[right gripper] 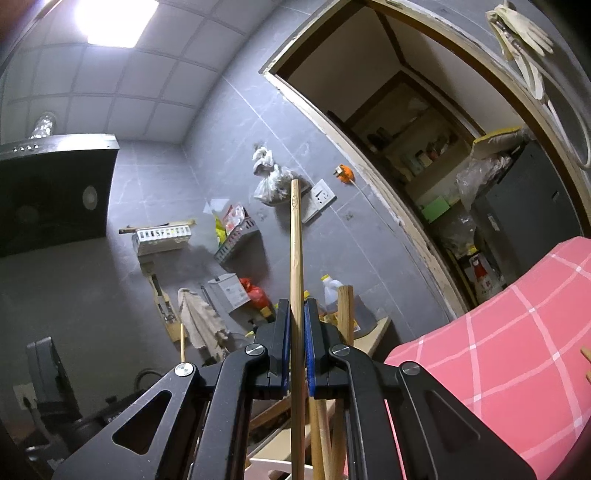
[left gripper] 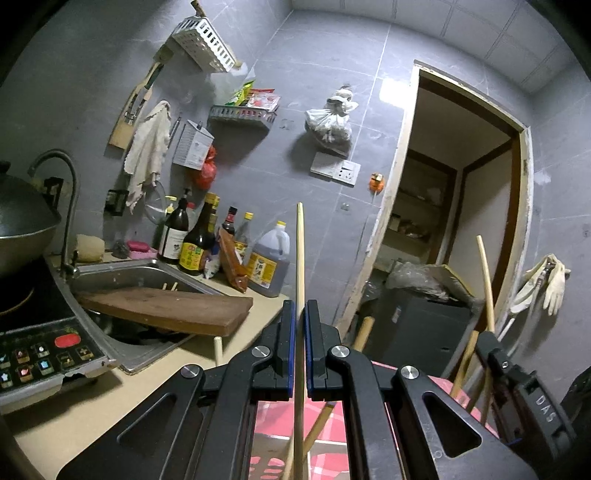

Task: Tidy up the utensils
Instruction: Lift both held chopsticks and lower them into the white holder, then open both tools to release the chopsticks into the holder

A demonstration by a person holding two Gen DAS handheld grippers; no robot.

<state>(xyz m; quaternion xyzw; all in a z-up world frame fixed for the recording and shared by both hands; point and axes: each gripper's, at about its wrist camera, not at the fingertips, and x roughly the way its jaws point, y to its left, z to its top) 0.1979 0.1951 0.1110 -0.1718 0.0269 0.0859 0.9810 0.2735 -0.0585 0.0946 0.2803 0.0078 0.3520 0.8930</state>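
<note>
- Left wrist view: left tool (left gripper: 300, 306) pinches a pale, slender wooden chopstick (left gripper: 300, 258), upright over the beige worktop (left gripper: 92, 402); beyond, a brown wooden chopping board (left gripper: 166, 308) spans the steel sink (left gripper: 122, 273).
- Right wrist view: right tool (right gripper: 295, 306) pinches a thicker tan wooden chopstick (right gripper: 295, 251), upright before the grey tiled wall (right gripper: 229, 155).

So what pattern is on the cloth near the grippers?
Pink with white check lines, clearest in the right wrist view.

Grey tiled walls (left gripper: 332, 66), open doorway (left gripper: 461, 184), lit ceiling panel (right gripper: 114, 22)
</note>
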